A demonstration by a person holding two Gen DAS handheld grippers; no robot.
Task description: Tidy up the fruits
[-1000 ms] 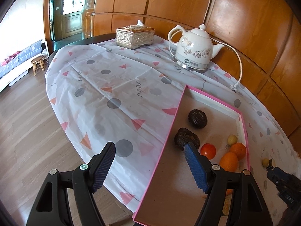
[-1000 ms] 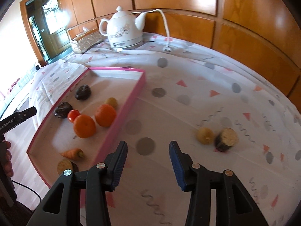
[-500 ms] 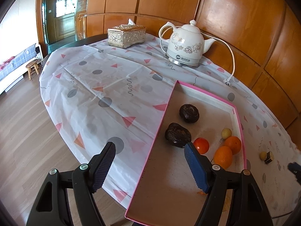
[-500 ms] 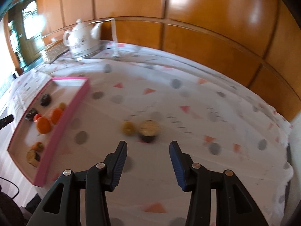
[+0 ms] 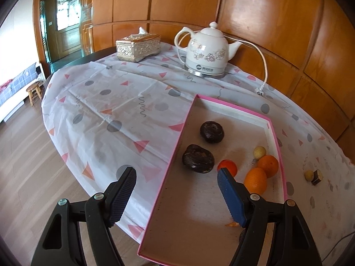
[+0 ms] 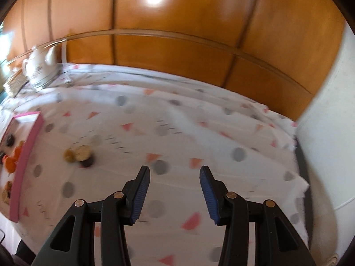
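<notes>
Both tools are empty with their jaws standing wide apart: the left gripper (image 5: 176, 178) hovers over the near left edge of the pink-rimmed tray (image 5: 175, 150), and the right gripper (image 6: 175, 178) hangs above bare tablecloth (image 6: 177, 133), aimed toward the far wall with nothing between its fingers. The step in hand appears to be the search-and-approach phase for the fruit not yet collected. Two items lie outside the tray, on the cloth to its right: a small yellow fruit (image 5: 308, 175) and, touching it, a dark stubby piece with a pale cut face (image 5: 317, 177); in the right wrist view, which is blurred, the same pair sits well to the left of the right gripper. The next move probably calls for swinging the right gripper left and down until its jaws straddle one of these items, then closing on it. Tray contents: two dark wrinkled fruits (image 5: 212, 132) toward the left side, one small red fruit (image 5: 227, 168) near the middle, two oranges (image 5: 261, 173) touching each other along the right wall, and a small pale yellow fruit (image 5: 259, 151) just beyond them. Further items at the near end are hidden behind the left gripper. A white kettle (image 5: 207, 52) and a tissue box (image 5: 138, 46) stand at the far side of the table.
</notes>
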